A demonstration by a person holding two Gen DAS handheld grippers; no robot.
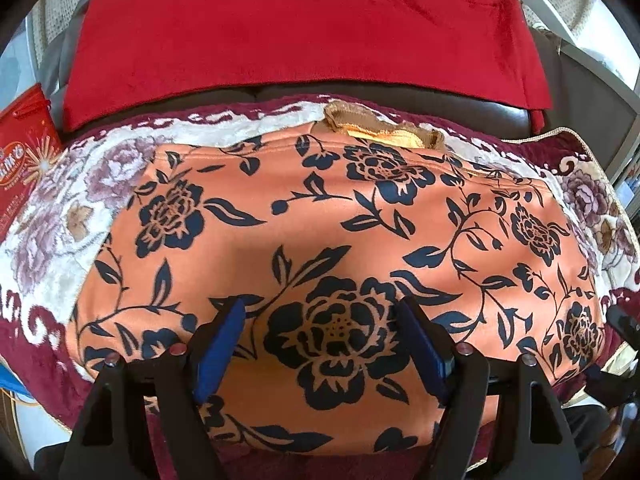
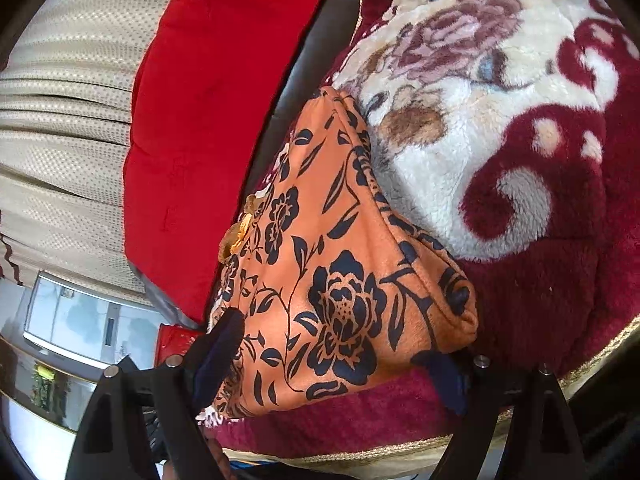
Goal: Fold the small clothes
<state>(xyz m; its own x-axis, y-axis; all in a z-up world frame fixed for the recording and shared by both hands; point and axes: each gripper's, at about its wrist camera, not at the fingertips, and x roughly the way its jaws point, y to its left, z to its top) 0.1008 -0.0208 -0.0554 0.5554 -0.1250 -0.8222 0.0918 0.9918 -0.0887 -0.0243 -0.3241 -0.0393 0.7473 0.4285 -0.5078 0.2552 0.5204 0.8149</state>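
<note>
Left wrist view looked down on the orange floral garment (image 1: 320, 216), which lay spread flat on a plush maroon and cream blanket (image 1: 60, 216). A tan ruffled collar (image 1: 360, 124) showed at its far edge. The left gripper (image 1: 320, 344) hovered over the near hem, fingers (image 1: 220, 348) wide with nothing between them. Right wrist view showed the right gripper (image 2: 332, 364) at the garment's side edge, its fingers (image 2: 218, 356) wide on either side of the cloth, not pinching it. A red cushion (image 1: 304, 28) sat behind.
</note>
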